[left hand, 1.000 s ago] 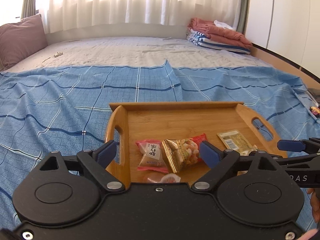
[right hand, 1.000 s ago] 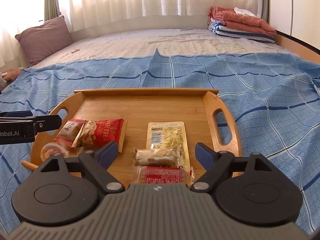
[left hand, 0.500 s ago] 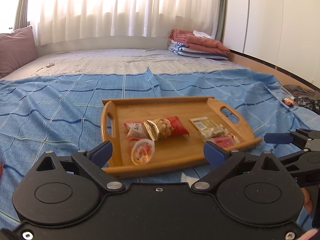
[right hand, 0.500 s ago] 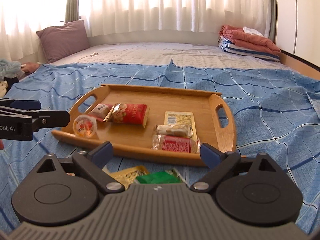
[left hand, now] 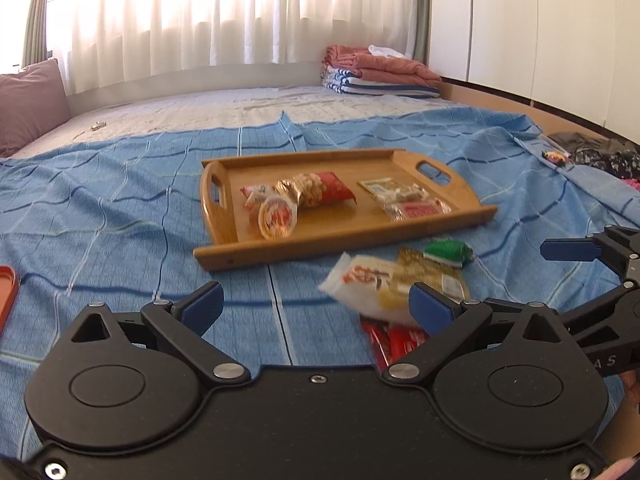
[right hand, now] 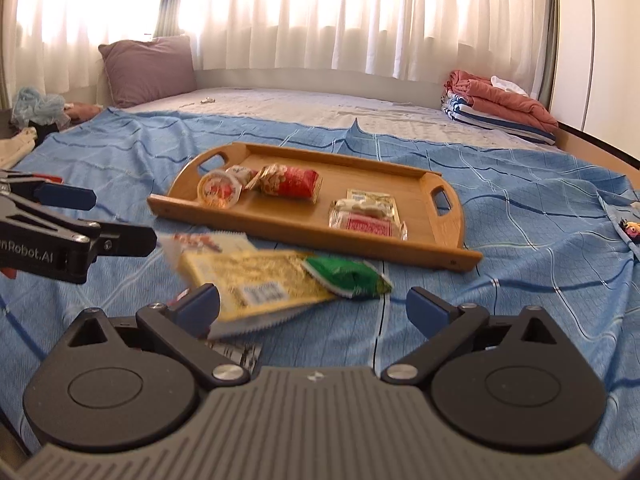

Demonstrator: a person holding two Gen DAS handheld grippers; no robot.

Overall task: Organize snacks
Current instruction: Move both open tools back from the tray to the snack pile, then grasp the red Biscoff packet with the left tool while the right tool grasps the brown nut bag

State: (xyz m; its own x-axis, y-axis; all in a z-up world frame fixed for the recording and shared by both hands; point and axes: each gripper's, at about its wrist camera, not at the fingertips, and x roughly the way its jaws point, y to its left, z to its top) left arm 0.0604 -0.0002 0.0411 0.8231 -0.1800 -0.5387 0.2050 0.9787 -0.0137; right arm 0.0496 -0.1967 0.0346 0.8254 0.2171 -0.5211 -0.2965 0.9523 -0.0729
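A wooden tray point(left hand: 320, 236) point(right hand: 440, 216) lies on the blue bedspread. It holds a round jelly cup point(left hand: 277, 216) point(right hand: 218, 190), a red peanut packet point(left hand: 320, 188) point(right hand: 290, 180) and clear-wrapped snacks point(left hand: 408, 204) point(right hand: 366, 218). Loose snacks lie in front of the tray: a white packet point(left hand: 364, 280), a gold packet point(right hand: 256, 284), a green packet point(left hand: 446, 251) point(right hand: 346, 276) and a red packet point(left hand: 396, 342). My left gripper point(left hand: 316, 304) is open and empty, just left of this pile. My right gripper point(right hand: 312, 304) is open and empty over the pile's near edge.
A purple pillow point(right hand: 148, 70) sits at the head of the bed and folded blankets point(left hand: 376, 70) at the far right. An orange object point(left hand: 6, 300) shows at the left edge. Dark clothes point(left hand: 600, 156) lie at the right edge of the bed.
Both grippers have pulled back from the tray, which now looks smaller and farther. The loose snack pile in front of the tray has come into view. Both grippers stay open.
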